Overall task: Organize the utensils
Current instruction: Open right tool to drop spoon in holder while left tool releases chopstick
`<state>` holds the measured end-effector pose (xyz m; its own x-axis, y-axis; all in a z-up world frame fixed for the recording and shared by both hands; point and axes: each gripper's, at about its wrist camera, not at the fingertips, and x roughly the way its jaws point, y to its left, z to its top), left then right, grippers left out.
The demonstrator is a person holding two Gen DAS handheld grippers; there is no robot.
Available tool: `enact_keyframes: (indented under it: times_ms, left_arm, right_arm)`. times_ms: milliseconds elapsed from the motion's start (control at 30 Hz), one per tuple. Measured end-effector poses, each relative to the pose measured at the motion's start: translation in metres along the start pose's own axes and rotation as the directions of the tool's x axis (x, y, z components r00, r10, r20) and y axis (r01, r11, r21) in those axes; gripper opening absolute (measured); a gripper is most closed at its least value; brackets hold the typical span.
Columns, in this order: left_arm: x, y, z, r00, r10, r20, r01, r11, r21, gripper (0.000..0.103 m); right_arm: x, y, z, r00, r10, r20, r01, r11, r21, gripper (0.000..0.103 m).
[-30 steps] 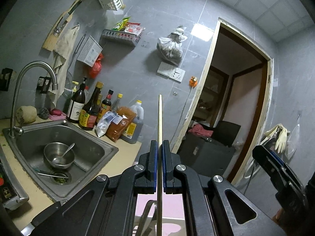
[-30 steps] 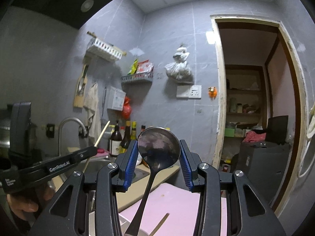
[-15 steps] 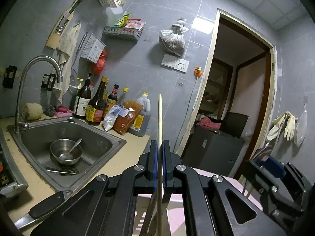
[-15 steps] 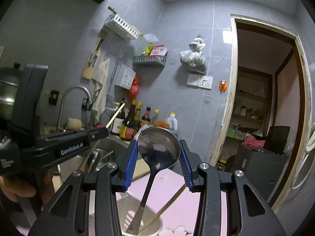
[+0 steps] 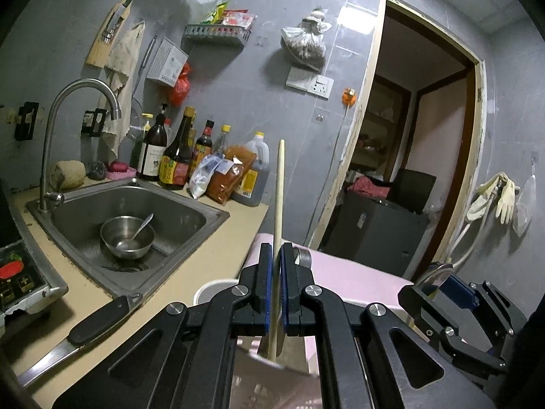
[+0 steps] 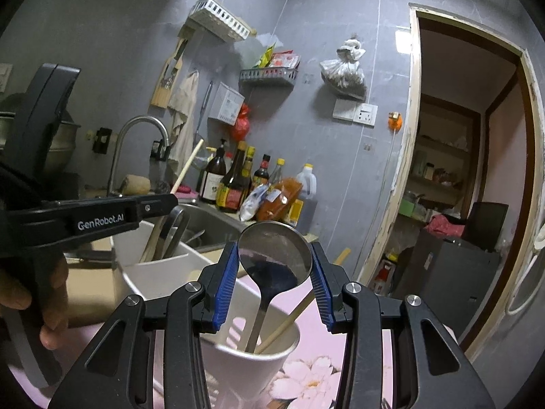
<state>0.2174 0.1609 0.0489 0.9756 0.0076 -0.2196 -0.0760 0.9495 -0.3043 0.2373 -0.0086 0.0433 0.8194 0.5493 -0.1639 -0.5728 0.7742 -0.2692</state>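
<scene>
My left gripper (image 5: 276,272) is shut on a pale wooden chopstick (image 5: 280,187) that stands almost upright. In the right wrist view this left gripper (image 6: 160,202) sits at the left, and its chopstick (image 6: 190,163) reaches down into the back section of a white utensil holder (image 6: 153,274). My right gripper (image 6: 274,279) is shut on the bowl of a metal spoon (image 6: 272,248). The spoon's handle runs down into the holder's rounded front cup (image 6: 272,351), beside another chopstick (image 6: 289,320). The right gripper (image 5: 442,283) also shows at the left wrist view's right edge.
A steel sink (image 5: 204,218) with a metal bowl (image 5: 126,235) and a tap (image 5: 85,88) lies to the left. Sauce bottles (image 5: 177,156) line the wall. A black-handled knife (image 5: 95,323) lies on the counter edge. A pink flowered mat (image 6: 306,375) lies under the holder. A doorway (image 5: 425,136) opens on the right.
Both grippers have come down. The white holder has risen into view under them, and the spoon's handle and the chopstick's lower end now sit inside it.
</scene>
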Motion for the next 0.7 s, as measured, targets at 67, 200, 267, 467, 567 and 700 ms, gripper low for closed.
enact_keyframes:
  times_ms: [67,200,267,467,567,700]
  left_arm:
    - [-0.001,0.0,-0.001,1.0,-0.005,-0.017,0.005,1.0,0.002,0.003]
    - [-0.005,0.0,-0.003,0.999,-0.02,-0.04,0.02,1.0,0.0,0.003]
    - [-0.007,0.0,-0.003,0.998,-0.035,-0.046,0.034,0.999,-0.01,0.004]
    - [-0.018,-0.005,0.002,0.997,-0.064,-0.032,0.063,0.998,-0.019,0.023]
    - [-0.023,-0.012,0.007,0.997,-0.08,-0.02,0.08,0.997,-0.016,0.029]
    - [-0.031,-0.027,0.014,0.994,-0.11,0.003,0.11,0.994,0.002,0.046]
  right_arm:
    - [-0.002,0.0,-0.001,1.0,0.004,-0.003,-0.004,1.0,0.006,0.038]
    - [-0.006,-0.002,-0.001,1.0,0.007,-0.004,-0.006,1.0,0.024,0.039]
    - [-0.009,-0.004,0.0,1.0,0.014,-0.005,-0.014,0.999,0.04,0.039]
    - [-0.028,-0.013,0.01,0.999,0.012,0.039,-0.015,0.996,0.088,0.045]
    - [-0.04,-0.023,0.016,0.998,-0.007,0.066,-0.001,0.993,0.118,0.053]
    - [-0.058,-0.038,0.022,0.994,-0.054,0.095,0.039,0.987,0.155,0.063]
